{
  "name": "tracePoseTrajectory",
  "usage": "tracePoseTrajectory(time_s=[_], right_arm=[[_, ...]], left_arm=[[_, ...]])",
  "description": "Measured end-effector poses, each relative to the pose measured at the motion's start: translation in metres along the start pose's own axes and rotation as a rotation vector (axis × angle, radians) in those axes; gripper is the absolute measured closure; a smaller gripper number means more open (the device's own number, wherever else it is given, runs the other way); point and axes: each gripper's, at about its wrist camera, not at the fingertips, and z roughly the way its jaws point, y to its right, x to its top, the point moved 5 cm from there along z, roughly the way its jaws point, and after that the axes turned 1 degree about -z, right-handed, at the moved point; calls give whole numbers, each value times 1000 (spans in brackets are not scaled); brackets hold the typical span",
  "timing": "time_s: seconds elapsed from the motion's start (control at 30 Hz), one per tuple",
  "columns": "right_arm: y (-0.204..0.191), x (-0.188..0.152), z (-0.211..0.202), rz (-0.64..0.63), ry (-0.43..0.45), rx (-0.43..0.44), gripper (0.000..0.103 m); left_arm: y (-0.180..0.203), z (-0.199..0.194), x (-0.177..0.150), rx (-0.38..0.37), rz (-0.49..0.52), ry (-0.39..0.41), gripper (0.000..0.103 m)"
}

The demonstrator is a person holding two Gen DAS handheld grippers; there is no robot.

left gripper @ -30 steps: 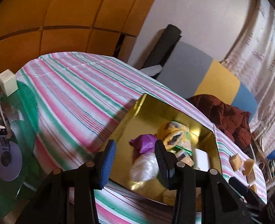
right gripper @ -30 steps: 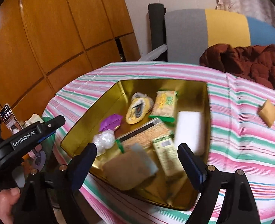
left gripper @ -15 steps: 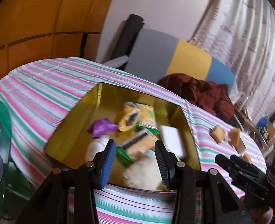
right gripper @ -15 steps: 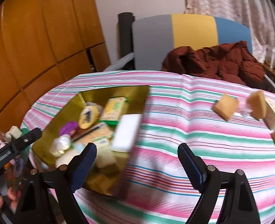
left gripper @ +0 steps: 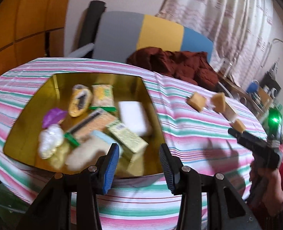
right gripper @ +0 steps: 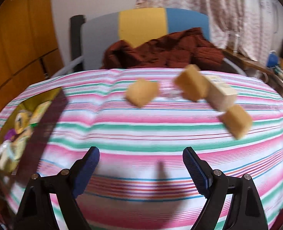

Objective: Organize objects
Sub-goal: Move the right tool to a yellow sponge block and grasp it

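On a round table under a pink, green and white striped cloth (right gripper: 141,126), a shiny gold rectangular tin tray (left gripper: 35,103) holds snack packets, while four small tan, sponge-like blocks (right gripper: 142,94) lie loose well to its right. The right gripper (right gripper: 141,169) hangs with jaws wide apart and empty, short of the blocks; the left gripper (left gripper: 139,168), jaws narrower but also empty, sits at the tray's near edge. The blocks look light and soft, best pinched gently across two flat opposite faces.

No lettering can be read here. The packets in the gold tray (left gripper: 149,103) and the pale box (right gripper: 221,94) near the table's far right edge carry print, all blurred.
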Motion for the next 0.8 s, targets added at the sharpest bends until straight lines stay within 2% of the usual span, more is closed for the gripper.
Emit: tracePoseTrajectory(time_s=[0.13,0.27,0.43,0.6,0.7,0.8], right_arm=[[61,11,4,27,41,-154,12],[113,25,12,73,52,-237,10],[158,44,38,94,17,-264,9],[170,47,62,102,-24,-229,10],[171,42,76,93,-51,-209,14],[174,38,83,105,-72,-195,25]], left_arm=[[25,5,-2,-48,61,-21,59],[47,12,-2,-92,95,-52,59],[67,23,-3,-146,100,-107,59],[81,32,-1,-170,106,-143,59],[88,37,0,-168,122,-159,59],[95,44,2,-162,140,-168,59]])
